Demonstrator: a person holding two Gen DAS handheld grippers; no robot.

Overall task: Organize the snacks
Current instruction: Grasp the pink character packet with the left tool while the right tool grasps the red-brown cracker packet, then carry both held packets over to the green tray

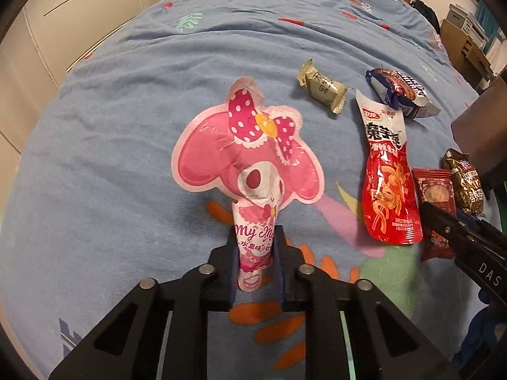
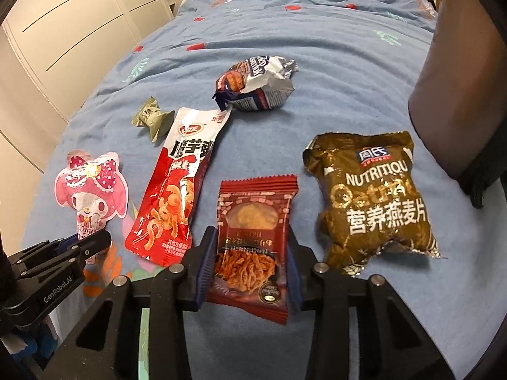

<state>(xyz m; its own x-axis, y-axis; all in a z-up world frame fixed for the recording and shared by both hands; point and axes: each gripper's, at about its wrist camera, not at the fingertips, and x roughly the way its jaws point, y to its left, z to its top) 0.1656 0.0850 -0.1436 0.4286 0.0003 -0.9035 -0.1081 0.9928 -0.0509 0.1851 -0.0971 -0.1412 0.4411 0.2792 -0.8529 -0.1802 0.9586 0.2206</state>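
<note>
Left gripper [image 1: 255,247] is clamped on the pink character pouch's [image 1: 250,158] narrow stem, its long axis running straight ahead, while the right gripper [image 2: 250,262] is half closed around the dark red snack packet [image 2: 253,237].

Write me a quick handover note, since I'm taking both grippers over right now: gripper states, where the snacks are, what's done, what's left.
Left gripper: shut on the narrow lower end of the pink character pouch.
Right gripper: jaws on both sides of the dark red snack packet; a firm grip is unclear.
Long red pouch, brown oatmeal bag, small olive candy and crumpled blue-white wrapper lie loose on the blue bedspread.
Done: nothing visibly sorted.
Left: all six.
</note>
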